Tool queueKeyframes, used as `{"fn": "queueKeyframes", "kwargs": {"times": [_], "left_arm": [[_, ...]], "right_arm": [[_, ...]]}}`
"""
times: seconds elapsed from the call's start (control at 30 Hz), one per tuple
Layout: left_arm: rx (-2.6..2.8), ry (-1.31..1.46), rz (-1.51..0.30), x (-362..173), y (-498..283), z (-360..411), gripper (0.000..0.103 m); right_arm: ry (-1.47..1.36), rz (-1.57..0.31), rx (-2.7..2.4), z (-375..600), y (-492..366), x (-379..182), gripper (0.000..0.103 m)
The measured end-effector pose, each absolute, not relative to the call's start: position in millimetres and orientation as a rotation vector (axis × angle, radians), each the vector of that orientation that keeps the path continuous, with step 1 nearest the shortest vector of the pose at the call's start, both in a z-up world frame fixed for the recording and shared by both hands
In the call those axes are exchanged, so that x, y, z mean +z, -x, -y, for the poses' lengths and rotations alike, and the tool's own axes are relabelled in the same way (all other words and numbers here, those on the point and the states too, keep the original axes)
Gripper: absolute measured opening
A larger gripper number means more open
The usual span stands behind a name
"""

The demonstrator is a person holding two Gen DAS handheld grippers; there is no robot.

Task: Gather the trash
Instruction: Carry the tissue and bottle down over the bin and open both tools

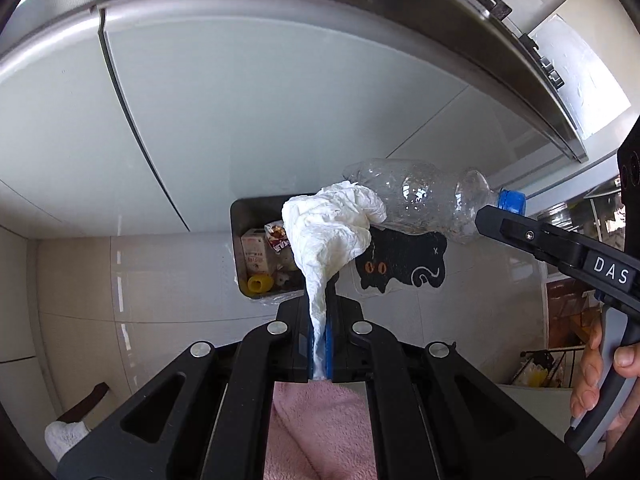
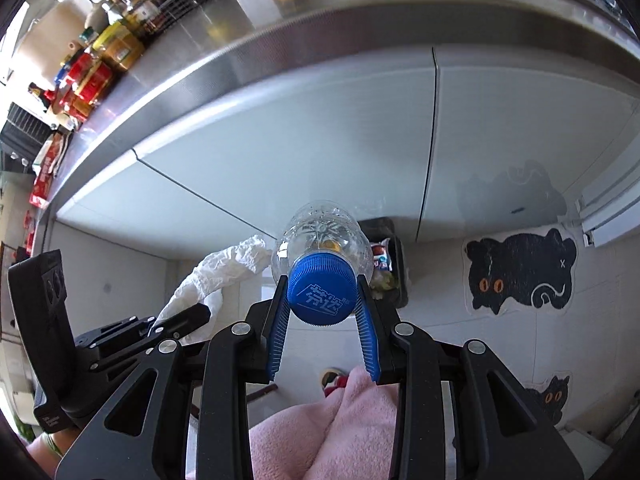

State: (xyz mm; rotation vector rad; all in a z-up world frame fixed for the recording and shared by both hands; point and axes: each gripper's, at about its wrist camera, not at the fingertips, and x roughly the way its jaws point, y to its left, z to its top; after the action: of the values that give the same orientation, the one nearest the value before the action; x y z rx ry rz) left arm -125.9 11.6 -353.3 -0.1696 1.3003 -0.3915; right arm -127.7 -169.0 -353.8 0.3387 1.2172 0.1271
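Observation:
My left gripper [image 1: 320, 300] is shut on a crumpled white tissue [image 1: 332, 228], held in the air above a dark trash bin [image 1: 240, 248] on the floor. The bin holds a carton, a yellow cap and wrappers. My right gripper [image 2: 323, 292] is shut on the blue cap [image 2: 322, 294] of an empty clear plastic bottle [image 2: 320, 236]. The bottle [image 1: 420, 200] also shows in the left wrist view, lying sideways just right of the tissue, above the bin's right side. In the right wrist view the tissue [image 2: 216, 276] and the left gripper [image 2: 180, 320] are at the left, and the bin [image 2: 394, 264] lies behind the bottle.
White cabinet doors [image 1: 280, 100] stand under a steel counter edge [image 2: 240, 64] behind the bin. A black cat mat [image 2: 520, 268] lies on the tiled floor right of the bin. Jars and packets [image 2: 112, 40] line the counter. Pink clothing [image 1: 320, 432] is below the grippers.

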Motion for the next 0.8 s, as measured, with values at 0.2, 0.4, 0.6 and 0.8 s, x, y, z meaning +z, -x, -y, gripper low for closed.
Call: {"fn": "queueKeyframes", "kwargs": {"times": [0.2, 0.4, 0.6, 0.8], "left_arm": [[-0.358, 0.191, -1.382, -421.2, 104.8, -3.8, 0.002], [-0.362, 0.157, -1.437, -479.3, 82.6, 12.1, 0.002], [-0.367, 0.153, -1.475, -519.9, 67.0, 19.3, 0.002], [-0.363, 0.159, -1.509, -542.0, 56.2, 18.3, 0.01]], "right_arm": [[-0.347, -1.317, 0.098, 165.5, 95.9, -425.7, 0.033], [-0.367, -1.383, 0.082, 160.5, 67.1, -482.2, 0.033], [-0.384, -1.433, 0.07, 156.2, 47.5, -518.6, 0.033], [-0.433, -1.454, 0.057, 159.7, 31.6, -536.3, 0.035]]}}
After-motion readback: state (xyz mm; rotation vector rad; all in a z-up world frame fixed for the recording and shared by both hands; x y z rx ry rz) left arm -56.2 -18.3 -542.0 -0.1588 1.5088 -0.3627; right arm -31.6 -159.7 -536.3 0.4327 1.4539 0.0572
